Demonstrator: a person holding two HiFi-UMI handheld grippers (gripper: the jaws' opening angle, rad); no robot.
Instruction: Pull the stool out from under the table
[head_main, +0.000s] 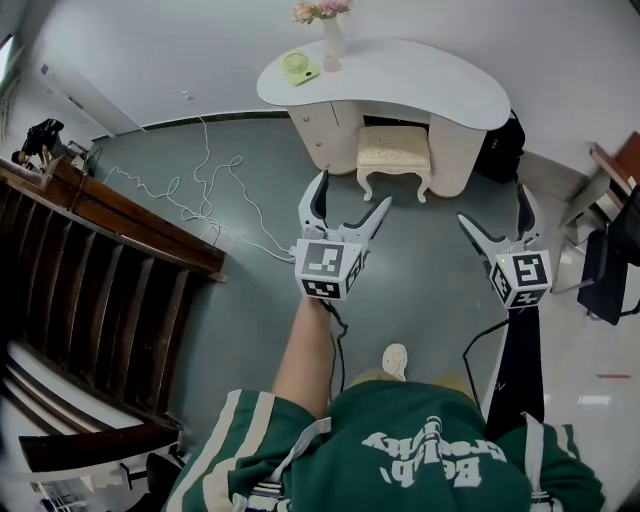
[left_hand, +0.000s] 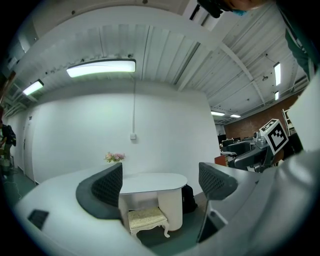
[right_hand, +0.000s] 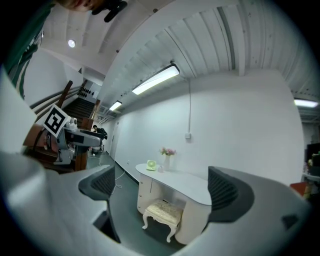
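A small cream stool (head_main: 394, 152) with curved white legs stands partly under the white curved table (head_main: 420, 85) by the far wall. It also shows between the jaws in the left gripper view, stool (left_hand: 146, 218), and in the right gripper view, stool (right_hand: 165, 212). My left gripper (head_main: 349, 200) is open, in the air a short way in front of the stool. My right gripper (head_main: 494, 213) is open too, further right and equally short of it. Neither holds anything.
A green fan (head_main: 298, 68) and a vase of flowers (head_main: 330, 30) sit on the table. A white cable (head_main: 215, 190) snakes over the grey floor at left. A wooden stair rail (head_main: 110, 215) runs along the left. A black bag (head_main: 500, 150) sits right of the table.
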